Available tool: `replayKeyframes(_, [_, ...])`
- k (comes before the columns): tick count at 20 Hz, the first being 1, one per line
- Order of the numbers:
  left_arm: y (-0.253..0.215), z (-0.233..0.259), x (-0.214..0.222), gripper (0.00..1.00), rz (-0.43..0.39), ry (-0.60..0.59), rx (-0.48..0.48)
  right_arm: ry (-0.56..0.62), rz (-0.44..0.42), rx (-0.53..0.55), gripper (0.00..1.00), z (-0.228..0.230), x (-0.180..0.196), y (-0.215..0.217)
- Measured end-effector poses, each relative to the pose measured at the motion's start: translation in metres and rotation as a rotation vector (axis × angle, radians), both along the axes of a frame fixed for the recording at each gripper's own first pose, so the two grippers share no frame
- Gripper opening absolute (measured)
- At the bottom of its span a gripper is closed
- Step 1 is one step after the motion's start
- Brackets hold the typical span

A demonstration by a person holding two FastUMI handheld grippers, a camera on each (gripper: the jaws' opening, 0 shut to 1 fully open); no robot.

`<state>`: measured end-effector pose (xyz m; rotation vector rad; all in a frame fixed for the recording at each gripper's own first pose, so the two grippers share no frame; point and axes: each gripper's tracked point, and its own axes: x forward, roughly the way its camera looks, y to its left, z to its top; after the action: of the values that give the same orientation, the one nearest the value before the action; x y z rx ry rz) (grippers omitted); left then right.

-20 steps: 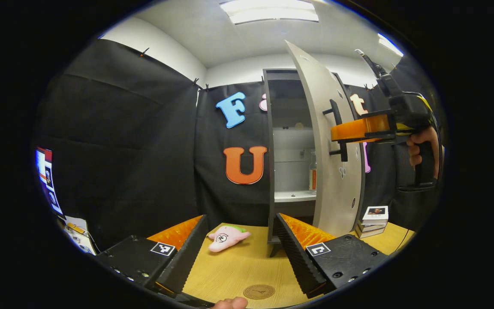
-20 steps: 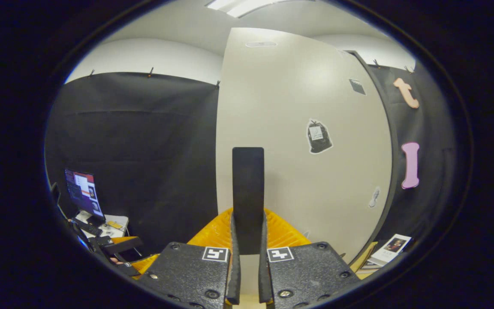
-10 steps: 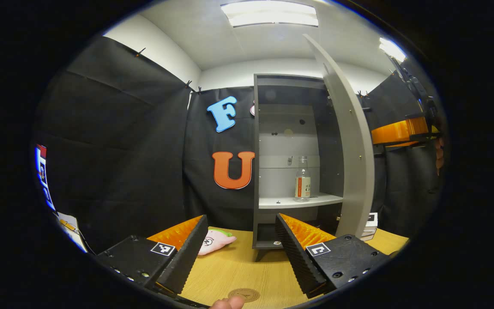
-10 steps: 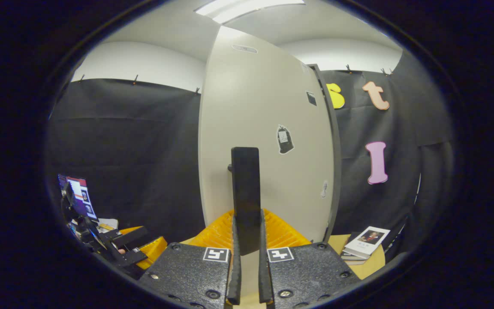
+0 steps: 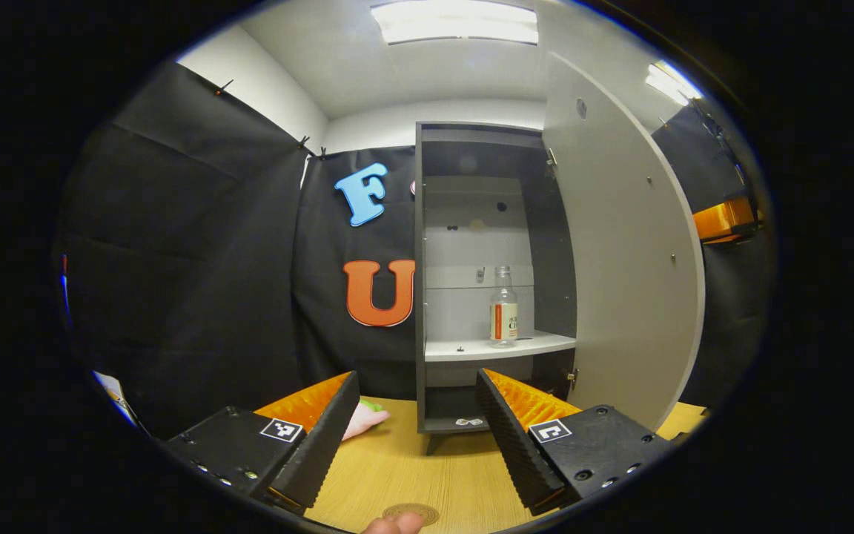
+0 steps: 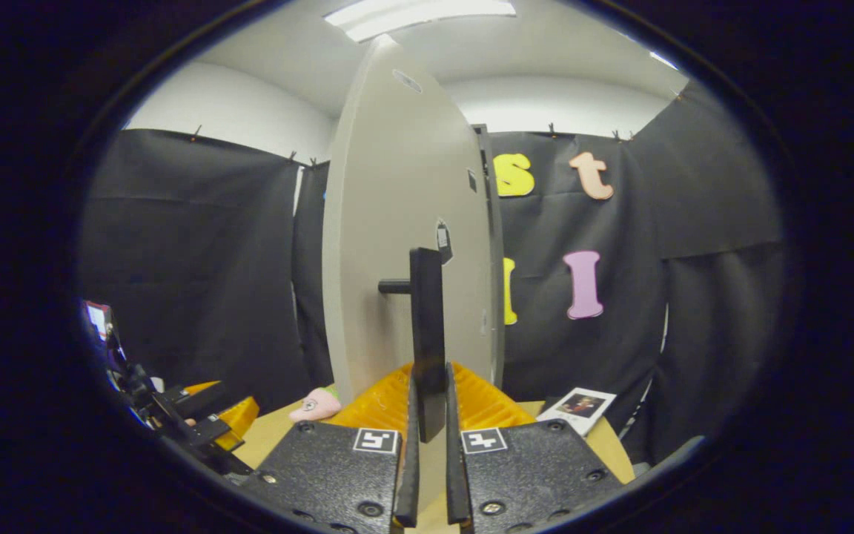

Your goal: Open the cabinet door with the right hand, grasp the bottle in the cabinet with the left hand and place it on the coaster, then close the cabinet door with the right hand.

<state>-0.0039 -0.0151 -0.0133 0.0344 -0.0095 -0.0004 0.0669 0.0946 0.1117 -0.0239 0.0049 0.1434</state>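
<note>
The wooden worktop [image 5: 412,463] stands in a booth walled with black cloth. In the left gripper view, the left gripper [image 5: 412,426] hovers low over the worktop with its jaws wide apart and nothing between them. Nearest the camera, the round coaster [image 5: 411,513] lies flat on the worktop at the lower edge, with a fingertip [image 5: 396,524] just in front of it. Farther off, a pink toy [image 5: 362,420] lies beside the left finger. Beyond it stands the cabinet [image 5: 421,297], with its door [image 5: 620,267] swung wide open to the right. The bottle [image 5: 503,308] stands upright on the cabinet's white shelf [image 5: 471,346], well apart from the left gripper. In the right gripper view, the right gripper [image 6: 428,437] has its jaws clamped on the door's black handle [image 6: 427,334]. Past the door, a booklet [image 6: 580,405] lies on the worktop's far right.
</note>
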Motion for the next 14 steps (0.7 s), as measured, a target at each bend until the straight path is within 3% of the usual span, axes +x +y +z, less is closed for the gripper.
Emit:
replayKeyframes(3, [0.002,0.001,-0.009,0.95,-0.012,-0.001,0.018,-0.021,-0.091,0.008,0.13,0.002,-0.005,-0.012])
replayKeyframes(7, [-0.006,-0.005,-0.007,0.95,-0.041,0.026,0.014,-0.035,-0.098,0.036,0.04,0.002,-0.002,-0.013])
replayKeyframes(11, [-0.014,0.000,-0.004,0.95,-0.061,0.037,0.011,-0.039,-0.087,0.034,0.04,0.003,-0.002,-0.014])
replayKeyframes(14, [-0.023,-0.002,-0.003,0.95,-0.082,0.051,0.023,-0.057,-0.128,0.030,0.04,0.004,-0.003,-0.018])
